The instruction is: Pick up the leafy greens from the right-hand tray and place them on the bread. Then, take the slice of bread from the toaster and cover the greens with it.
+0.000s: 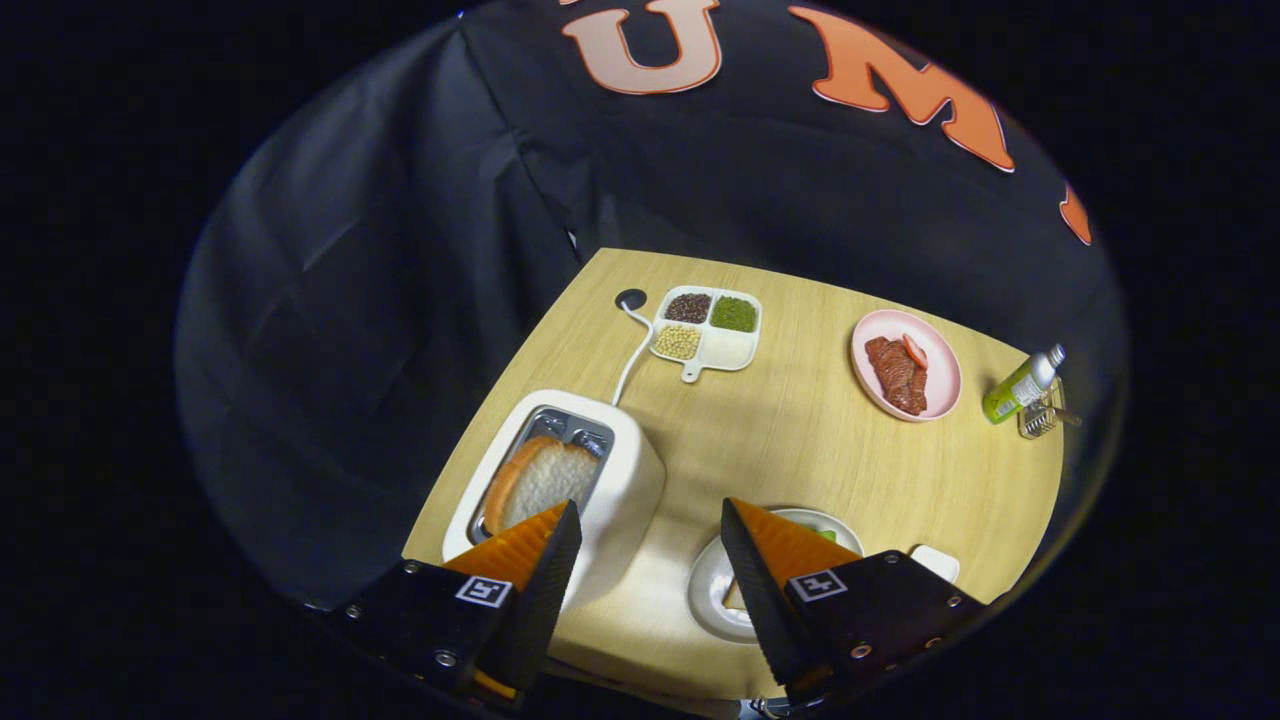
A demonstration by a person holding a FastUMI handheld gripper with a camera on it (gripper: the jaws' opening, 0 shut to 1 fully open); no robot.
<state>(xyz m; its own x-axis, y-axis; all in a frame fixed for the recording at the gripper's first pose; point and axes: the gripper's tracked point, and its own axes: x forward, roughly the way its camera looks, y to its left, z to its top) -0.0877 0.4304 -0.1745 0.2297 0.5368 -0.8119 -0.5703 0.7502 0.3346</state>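
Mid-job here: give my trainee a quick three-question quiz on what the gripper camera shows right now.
1. True or false: the gripper is shut on the bread slice.
2. Where is the bread slice? A) in the toaster slot B) on the pink plate C) in the divided tray
3. Fill in: the white plate with a bit of green at its far rim lies partly under the ____ finger.

Key:
1. False: the fingers are open and hold nothing.
2. A
3. right
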